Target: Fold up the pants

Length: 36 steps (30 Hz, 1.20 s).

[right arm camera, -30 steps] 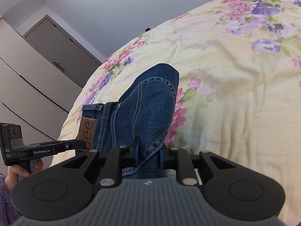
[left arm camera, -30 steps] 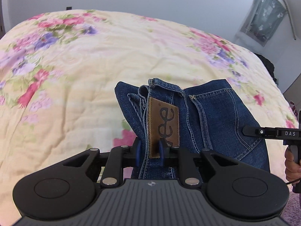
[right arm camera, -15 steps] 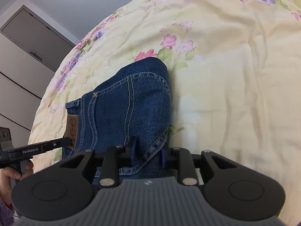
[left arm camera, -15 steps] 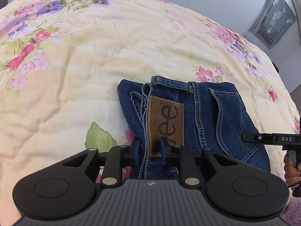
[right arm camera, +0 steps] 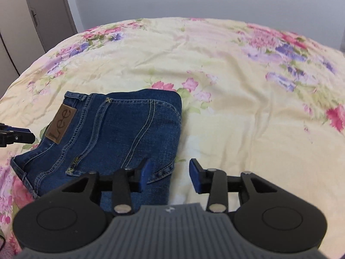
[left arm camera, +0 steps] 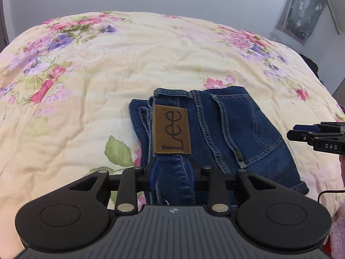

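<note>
L wrist view: folded jeans (left arm camera: 215,133) are seen lying on the floral bedspread (left arm camera: 86,86). Left gripper (left arm camera: 171,173) jaws are opening, denim between the pads, grip loosened.

R wrist view: right gripper (right arm camera: 170,173) jaws are opening, spread apart at the jeans' edge, nothing held.

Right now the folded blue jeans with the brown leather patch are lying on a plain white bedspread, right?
Not quite. The folded blue denim jeans with the brown leather patch do lie on a bedspread, but it is not plain white: it is a pale yellow quilted bedspread printed with pink and purple flowers. Both wrist views show the floral print.
</note>
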{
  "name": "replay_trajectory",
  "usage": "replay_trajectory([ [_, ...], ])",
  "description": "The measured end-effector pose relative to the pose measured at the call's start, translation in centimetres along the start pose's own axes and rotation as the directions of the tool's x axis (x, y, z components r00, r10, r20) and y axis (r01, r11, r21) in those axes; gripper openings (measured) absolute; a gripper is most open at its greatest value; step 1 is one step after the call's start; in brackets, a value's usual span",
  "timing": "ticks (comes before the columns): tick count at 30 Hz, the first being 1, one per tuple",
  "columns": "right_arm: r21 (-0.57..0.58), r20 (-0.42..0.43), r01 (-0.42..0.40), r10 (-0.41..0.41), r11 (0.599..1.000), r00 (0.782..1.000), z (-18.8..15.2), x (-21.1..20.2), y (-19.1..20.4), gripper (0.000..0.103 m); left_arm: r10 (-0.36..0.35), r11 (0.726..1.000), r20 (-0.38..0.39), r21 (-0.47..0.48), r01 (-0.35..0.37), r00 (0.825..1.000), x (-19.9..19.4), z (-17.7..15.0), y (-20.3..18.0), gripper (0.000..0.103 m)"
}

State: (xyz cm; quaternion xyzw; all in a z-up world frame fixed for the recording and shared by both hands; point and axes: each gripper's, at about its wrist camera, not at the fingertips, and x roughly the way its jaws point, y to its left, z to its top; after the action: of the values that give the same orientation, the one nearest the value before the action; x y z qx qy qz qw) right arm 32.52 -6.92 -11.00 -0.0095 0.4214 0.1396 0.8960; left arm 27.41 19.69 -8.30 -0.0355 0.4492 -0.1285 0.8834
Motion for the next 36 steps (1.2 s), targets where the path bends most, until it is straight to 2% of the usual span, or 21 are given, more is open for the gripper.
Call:
replay_trajectory([
  [1, -0.012, 0.01, -0.014, 0.014, 1.0, 1.0, -0.4, -0.7, 0.3, 0.027, -0.006, 1.0, -0.004, 0.014, 0.006, 1.0, -0.1, -0.2, -0.4, 0.031],
  [4, -0.058, 0.015, -0.067, 0.068, 0.996, 0.998, -1.8, -2.2, 1.6, 0.021, 0.006, 0.998, -0.04, 0.067, -0.003, 0.999, 0.8, -1.1, -1.6, 0.026],
  [7, -0.106, -0.026, -0.073, 0.071, 0.992, 0.997, -3.3, -1.6, 3.0, 0.012, 0.032, 0.999, -0.077, 0.045, -0.028, 0.997, 2.2, -1.9, -1.3, 0.024],
  [9, -0.093, -0.068, -0.059, 0.053, 0.994, 0.996, -4.4, -0.4, 3.1, 0.01, 0.034, 0.999, -0.09, 0.03, -0.031, 0.995, 2.8, -2.6, -0.8, 0.025],
  [13, -0.083, -0.089, -0.051, 0.044, 0.995, 0.995, -5.9, 1.4, 3.0, 0.01, 0.03, 0.999, -0.097, 0.025, -0.027, 0.995, 3.2, -3.0, -0.6, 0.025],
  [18, -0.084, -0.106, -0.036, 0.027, 0.996, 0.994, -5.5, 1.6, 3.3, 0.01, 0.034, 0.999, -0.086, 0.015, -0.033, 0.996, 2.5, -2.8, -0.7, 0.025],
  [21, -0.068, -0.099, -0.036, 0.029, 0.997, 0.995, -4.7, 0.5, 3.2, 0.011, 0.048, 0.999, -0.044, 0.014, -0.048, 0.998, 0.7, -2.3, -1.1, 0.025],
  [24, -0.059, -0.034, -0.04, 0.038, 0.997, 0.999, -3.8, -2.3, 3.2, 0.012, 0.058, 0.998, 0.023, 0.019, -0.058, 0.998, -2.4, -1.7, -1.7, 0.025],
  [29, -0.095, 0.075, -0.042, 0.05, 0.995, 0.996, -3.0, -7.9, 4.1, 0.024, 0.104, 0.993, 0.127, 0.044, -0.111, 0.986, -8.6, -0.7, -3.6, 0.026],
  [31, -0.108, 0.121, -0.043, 0.056, 0.993, 0.991, -3.0, -10.3, 4.6, 0.029, 0.133, 0.989, 0.162, 0.049, -0.143, 0.978, -11.0, -0.7, -4.5, 0.034],
  [36, -0.112, 0.206, -0.047, 0.069, 0.993, 0.976, -4.1, -15.4, 5.8, 0.033, 0.158, 0.985, 0.246, 0.035, -0.171, 0.956, -15.9, -1.9, -7.0, 0.054],
])
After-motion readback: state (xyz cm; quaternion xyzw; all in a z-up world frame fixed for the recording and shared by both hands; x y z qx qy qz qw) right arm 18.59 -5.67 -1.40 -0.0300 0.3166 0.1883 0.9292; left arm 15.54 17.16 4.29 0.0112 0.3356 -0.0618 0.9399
